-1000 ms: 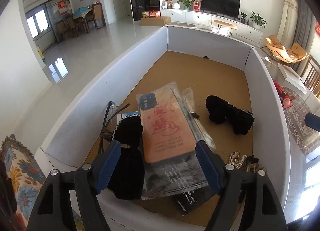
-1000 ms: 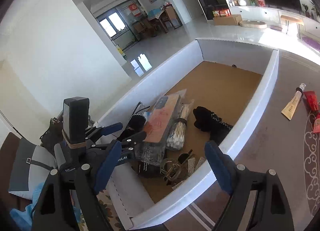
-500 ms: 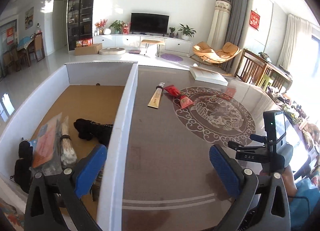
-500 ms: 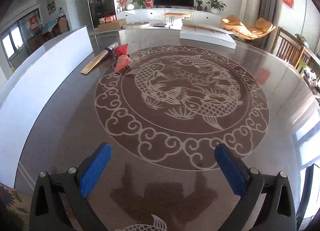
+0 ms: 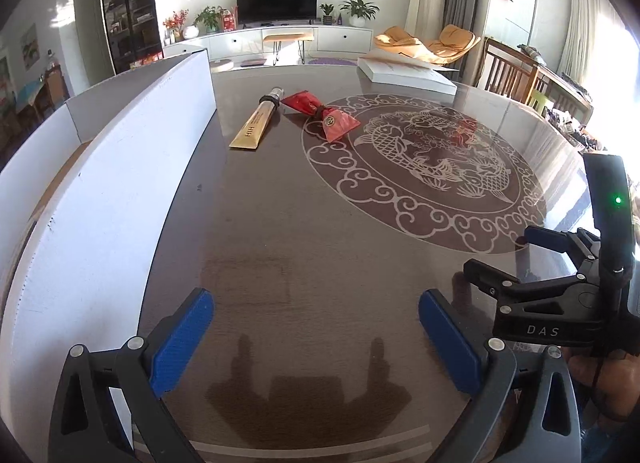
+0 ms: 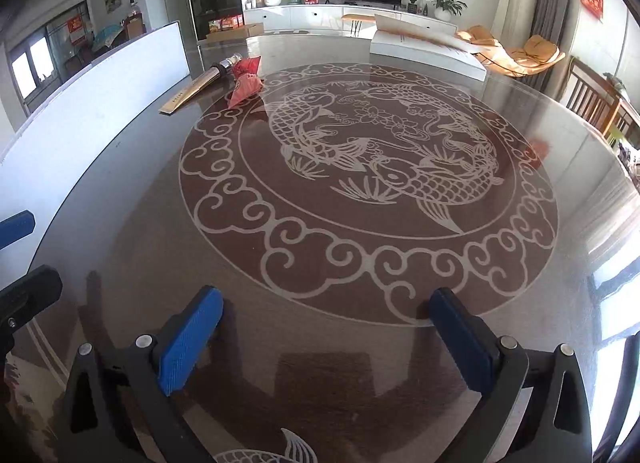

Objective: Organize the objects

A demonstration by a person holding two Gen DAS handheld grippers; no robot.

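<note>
A gold tube [image 5: 256, 123] [image 6: 200, 89] and a red tube [image 5: 320, 113] [image 6: 244, 83] lie side by side on the dark table, far ahead, beside the white box wall [image 5: 100, 203] [image 6: 100, 99]. My left gripper [image 5: 316, 335] is open over bare tabletop near the front edge, with nothing between its blue pads. My right gripper [image 6: 326, 335] is open too, low over the carp pattern's near rim, empty. The right gripper's body and the hand holding it show at the right edge of the left wrist view.
The table [image 6: 160, 243] is glossy brown with a large pale carp medallion [image 6: 368, 175] in its middle. A flat white box [image 5: 404, 73] [image 6: 424, 47] lies at the far side. Wooden chairs [image 6: 596, 103] stand beyond the right rim.
Both grippers swung right, away from the white box with its sorted items, and now face the open tabletop. The left kept sweeping right over the last half second; the right stayed nearly still.
</note>
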